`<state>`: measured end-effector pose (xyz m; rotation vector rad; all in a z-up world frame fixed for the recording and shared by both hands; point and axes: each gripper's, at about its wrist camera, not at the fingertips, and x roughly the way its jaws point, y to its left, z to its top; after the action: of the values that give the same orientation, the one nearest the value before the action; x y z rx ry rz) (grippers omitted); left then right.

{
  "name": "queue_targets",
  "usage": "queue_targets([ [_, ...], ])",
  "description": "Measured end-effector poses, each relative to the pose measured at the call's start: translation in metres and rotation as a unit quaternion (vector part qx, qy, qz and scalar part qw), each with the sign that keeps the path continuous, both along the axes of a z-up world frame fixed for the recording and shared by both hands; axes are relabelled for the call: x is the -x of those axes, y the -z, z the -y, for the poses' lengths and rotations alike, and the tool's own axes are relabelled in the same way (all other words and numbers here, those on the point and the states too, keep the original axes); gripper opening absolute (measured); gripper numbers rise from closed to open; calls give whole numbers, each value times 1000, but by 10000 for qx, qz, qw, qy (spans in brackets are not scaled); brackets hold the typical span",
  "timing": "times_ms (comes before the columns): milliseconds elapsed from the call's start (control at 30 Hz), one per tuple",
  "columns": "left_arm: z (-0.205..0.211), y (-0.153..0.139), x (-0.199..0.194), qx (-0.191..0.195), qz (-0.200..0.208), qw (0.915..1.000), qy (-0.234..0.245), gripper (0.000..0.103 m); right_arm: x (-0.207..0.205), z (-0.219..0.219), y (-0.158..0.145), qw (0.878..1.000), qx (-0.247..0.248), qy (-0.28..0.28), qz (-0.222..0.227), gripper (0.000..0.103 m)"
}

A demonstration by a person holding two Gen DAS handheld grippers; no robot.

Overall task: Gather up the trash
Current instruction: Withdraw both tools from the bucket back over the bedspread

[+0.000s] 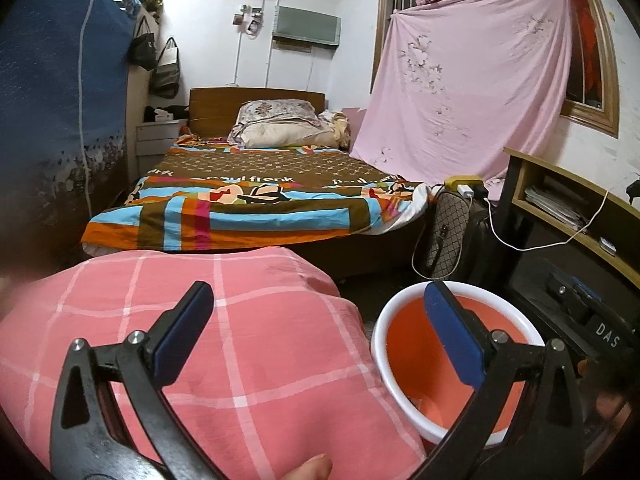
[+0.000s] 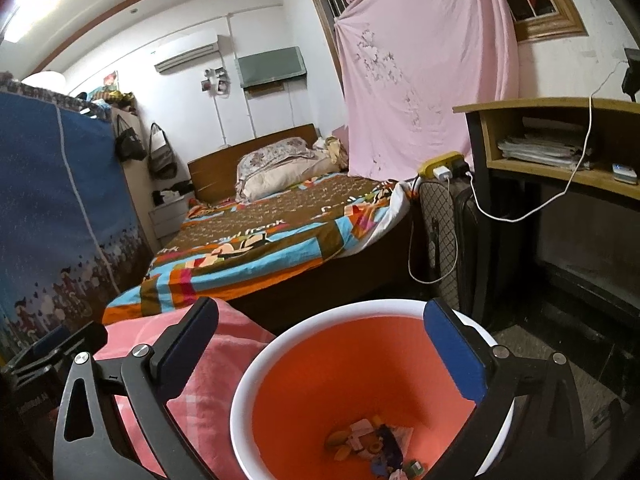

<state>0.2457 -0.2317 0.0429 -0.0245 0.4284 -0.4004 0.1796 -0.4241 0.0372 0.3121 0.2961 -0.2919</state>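
An orange bin with a white rim [image 2: 256,364] stands on the floor right below my right gripper [image 2: 320,320], which is open with nothing between its blue pads. Several scraps of trash [image 2: 372,446] lie at the bin's bottom. In the left wrist view the same bin [image 1: 378,336] sits at the lower right, beside a surface draped in pink checked cloth [image 1: 240,340]. My left gripper [image 1: 316,304] hangs open over that cloth and the bin's edge, holding nothing. A fingertip [image 1: 308,468] shows at the bottom edge.
A bed with a colourful blanket [image 1: 256,200] lies ahead. A blue fabric wardrobe [image 1: 52,92] stands on the left. A patterned bag [image 1: 448,232] with a yellow power strip [image 1: 464,184] and white cable, and a wooden desk [image 1: 572,192], stand on the right.
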Motion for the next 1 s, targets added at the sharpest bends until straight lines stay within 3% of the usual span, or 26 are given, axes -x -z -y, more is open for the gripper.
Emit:
queue_targets([
  [1000, -68, -3, 36, 170, 389, 9974, -574, 91, 13, -60, -15, 9918, 1043, -498, 554, 103],
])
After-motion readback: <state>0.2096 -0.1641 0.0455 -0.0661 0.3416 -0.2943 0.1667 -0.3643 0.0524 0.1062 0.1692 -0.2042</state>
